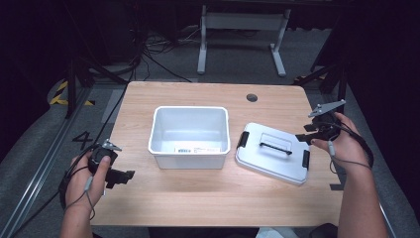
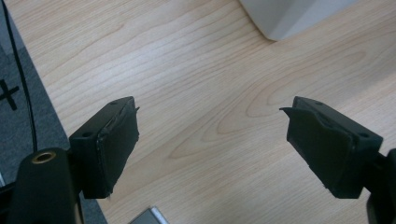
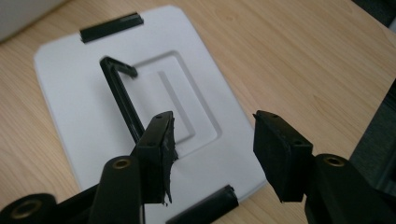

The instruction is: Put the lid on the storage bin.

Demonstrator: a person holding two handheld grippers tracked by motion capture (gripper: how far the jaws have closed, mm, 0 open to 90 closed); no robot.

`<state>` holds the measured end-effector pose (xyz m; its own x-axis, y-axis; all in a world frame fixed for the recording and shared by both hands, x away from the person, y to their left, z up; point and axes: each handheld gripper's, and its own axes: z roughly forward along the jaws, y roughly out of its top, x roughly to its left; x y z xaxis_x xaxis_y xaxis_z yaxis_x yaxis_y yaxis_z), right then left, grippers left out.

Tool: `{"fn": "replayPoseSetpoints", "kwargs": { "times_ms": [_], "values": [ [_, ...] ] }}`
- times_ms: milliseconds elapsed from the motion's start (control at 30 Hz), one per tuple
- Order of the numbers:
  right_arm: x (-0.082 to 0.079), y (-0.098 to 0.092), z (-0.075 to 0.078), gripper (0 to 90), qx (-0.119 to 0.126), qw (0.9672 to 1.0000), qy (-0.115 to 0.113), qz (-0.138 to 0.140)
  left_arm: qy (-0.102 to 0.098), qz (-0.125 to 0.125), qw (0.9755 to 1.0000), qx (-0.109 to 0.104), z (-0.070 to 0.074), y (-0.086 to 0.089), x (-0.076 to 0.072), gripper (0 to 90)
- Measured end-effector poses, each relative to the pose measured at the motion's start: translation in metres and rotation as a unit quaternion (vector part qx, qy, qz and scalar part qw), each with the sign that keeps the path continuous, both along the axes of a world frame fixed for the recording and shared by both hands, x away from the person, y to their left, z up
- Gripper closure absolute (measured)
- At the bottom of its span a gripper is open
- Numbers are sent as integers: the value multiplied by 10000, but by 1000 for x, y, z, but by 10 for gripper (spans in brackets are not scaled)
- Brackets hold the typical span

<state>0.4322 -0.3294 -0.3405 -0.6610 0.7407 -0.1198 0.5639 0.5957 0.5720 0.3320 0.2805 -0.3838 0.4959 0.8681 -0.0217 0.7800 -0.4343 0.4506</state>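
Lid (image 1: 274,151): white plastic, rectangular with clipped corners, lying flat on the wooden worktop (image 1: 198,198), top face up, on the right half, slightly skewed to the worktop edges. A black carry handle (image 1: 275,147) stands up from the recessed centre panel; black latch clips sit on the two short ends, one toward the bin (image 1: 242,140) and one toward the right gripper (image 1: 305,158). In the right gripper view the lid (image 3: 70,121) lies directly under the jaws, with the handle (image 3: 119,95) running up from beside the near jaw.

Right gripper (image 1: 309,138): held just above the right end of the lid, close to the near latch clip. Jaws stand wide apart; nothing between the pads, which touch neither lid nor handle. In its own view (image 3: 212,140) the gap between the jaws shows the lid's recessed panel and bare worktop.

Bin (image 1: 189,136): open white plastic storage bin, just left of the lid and apart from it, at the centre of the worktop. Nothing visible inside; a barcode label (image 1: 197,149) on the near wall.

Left gripper (image 1: 124,176): low over the near left part of the worktop, well apart from the lid, left of the bin's near corner. In its own view (image 2: 212,140) the jaws are spread wide over bare wood, with a corner of the bin (image 2: 289,18) at the top edge.
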Motion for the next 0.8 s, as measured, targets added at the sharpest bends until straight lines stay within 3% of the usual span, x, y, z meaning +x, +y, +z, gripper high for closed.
{"fn": "replayPoseSetpoints", "kwargs": {
  "times_ms": [133, 200, 367, 533, 633, 733, 800],
  "values": [
    [-2, 2, 1, 497, 186, 9994, -215, 188, -24, -152, 9999, -16, 3, -5, -3, 171],
    [-2, 5, 0, 491, 157, 9989, -316, 316, -46, -232, 9997, -53, 4, -7, -3, 170],
    [-3, 16, -4, 469, 133, 9982, -318, 489, -62, -408, 9991, -4, 5, -12, -4, 171],
    [-3, 34, -11, 457, 208, 9973, -38, 705, -17, -484, 9988, -2, 6, -15, -5, 170],
    [-1, 42, -16, 439, 122, 9962, 34, 864, 30, -535, 9986, 8, 5, -16, -5, 171],
    [2, 49, -26, 441, 157, 9934, 234, 1109, 97, -552, 9984, 111, 3, -19, -3, 173],
    [3, 53, -32, 439, 111, 9931, 324, 1120, 132, -603, 9980, 154, 1, -21, -3, 179]
  ]
}}
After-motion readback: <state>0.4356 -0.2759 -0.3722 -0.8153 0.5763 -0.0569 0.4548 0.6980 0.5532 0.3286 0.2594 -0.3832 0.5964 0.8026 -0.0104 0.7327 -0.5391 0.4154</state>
